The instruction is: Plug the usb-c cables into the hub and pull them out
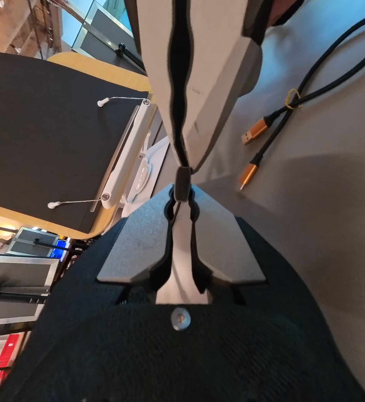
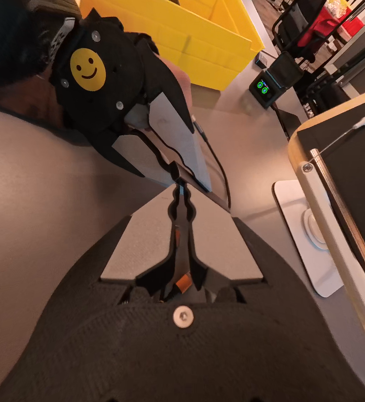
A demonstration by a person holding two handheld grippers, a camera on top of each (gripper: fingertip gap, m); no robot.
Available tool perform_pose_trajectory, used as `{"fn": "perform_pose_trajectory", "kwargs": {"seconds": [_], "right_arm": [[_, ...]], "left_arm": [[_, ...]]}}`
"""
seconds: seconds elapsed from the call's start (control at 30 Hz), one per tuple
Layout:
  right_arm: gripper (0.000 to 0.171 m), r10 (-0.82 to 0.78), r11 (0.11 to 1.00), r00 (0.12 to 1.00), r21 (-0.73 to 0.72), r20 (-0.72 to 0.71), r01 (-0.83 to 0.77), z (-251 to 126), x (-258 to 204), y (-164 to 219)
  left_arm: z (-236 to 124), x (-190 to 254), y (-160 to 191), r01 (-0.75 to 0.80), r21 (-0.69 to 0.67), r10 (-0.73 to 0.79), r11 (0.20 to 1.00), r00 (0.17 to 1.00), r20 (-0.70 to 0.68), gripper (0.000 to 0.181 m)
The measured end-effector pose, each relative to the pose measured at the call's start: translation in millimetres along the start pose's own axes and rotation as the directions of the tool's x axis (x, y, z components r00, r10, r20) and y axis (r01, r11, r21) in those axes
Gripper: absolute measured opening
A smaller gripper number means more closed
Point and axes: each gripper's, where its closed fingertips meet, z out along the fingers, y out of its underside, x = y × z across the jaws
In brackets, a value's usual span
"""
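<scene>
My left gripper (image 1: 182, 191) is shut on a small dark grey hub (image 1: 182, 185), which sticks out past its tips. In the right wrist view it is the gripper with the yellow smiley sticker (image 2: 173, 171). My right gripper (image 2: 180, 189) comes in from the opposite side, tip to tip with the left. It is shut on a small usb-c plug pressed against the hub's end, and the plug is mostly hidden by the fingers. Both grippers are above the grey table (image 1: 307, 239). A black cable with an orange usb-c plug (image 1: 248, 176) and an orange usb-a plug (image 1: 253, 132) lies loose on the table to the side.
A black board with a wooden edge (image 2: 351, 174) on a white stand with a flat base (image 2: 297, 228) stands close by. A yellow bin (image 2: 188, 43) and a small black device with a lit screen (image 2: 266, 87) are at the back. Another thin black cable (image 2: 218, 165) runs behind the left gripper. One gripper's finger ends stand about 4 centimeters off the other's.
</scene>
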Motion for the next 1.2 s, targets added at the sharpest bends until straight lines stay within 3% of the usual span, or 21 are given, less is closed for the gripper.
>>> {"fn": "perform_pose_trajectory", "kwargs": {"seconds": [0.03,0.3,0.5,0.63,0.8,0.93,1.03,1.2], "right_arm": [[0.0,0.005,1.0,1.0,-0.005,0.005,-0.005,1,-1,1],[0.0,0.066,0.997,0.997,-0.041,-0.038,-0.068,2,14,13],[0.01,0.215,0.976,0.976,-0.034,0.023,-0.214,-11,18,18],[0.024,0.319,0.937,0.941,-0.186,0.117,-0.295,-9,2,51],[0.026,0.37,0.889,0.923,-0.328,0.108,-0.318,0,-7,83],[0.025,0.395,0.868,0.912,-0.369,0.11,-0.332,5,-12,91],[0.007,0.377,0.865,0.923,-0.386,0.079,-0.32,9,-8,97],[0.005,0.355,0.887,0.932,-0.341,0.073,-0.311,5,-2,86]], "left_arm": [[0,0,1,-0.016,-0.004,0.016,1.0,1.0,0.001,0.008],[1,-1,-2,-0.015,0.017,0.015,1.0,1.0,0.003,0.008],[2,-10,14,-0.047,-0.002,0.047,0.999,0.998,0.033,0.008],[5,-14,27,-0.062,-0.023,0.063,0.998,0.997,0.041,0.008],[5,-14,28,-0.07,-0.015,0.071,0.997,0.997,0.04,0.008],[5,-13,29,-0.097,-0.014,0.098,0.995,0.994,0.041,0.008],[6,-8,28,-0.144,-0.019,0.145,0.989,0.989,0.037,0.008],[7,0,25,-0.217,-0.02,0.218,0.976,0.976,0.029,0.008]]}}
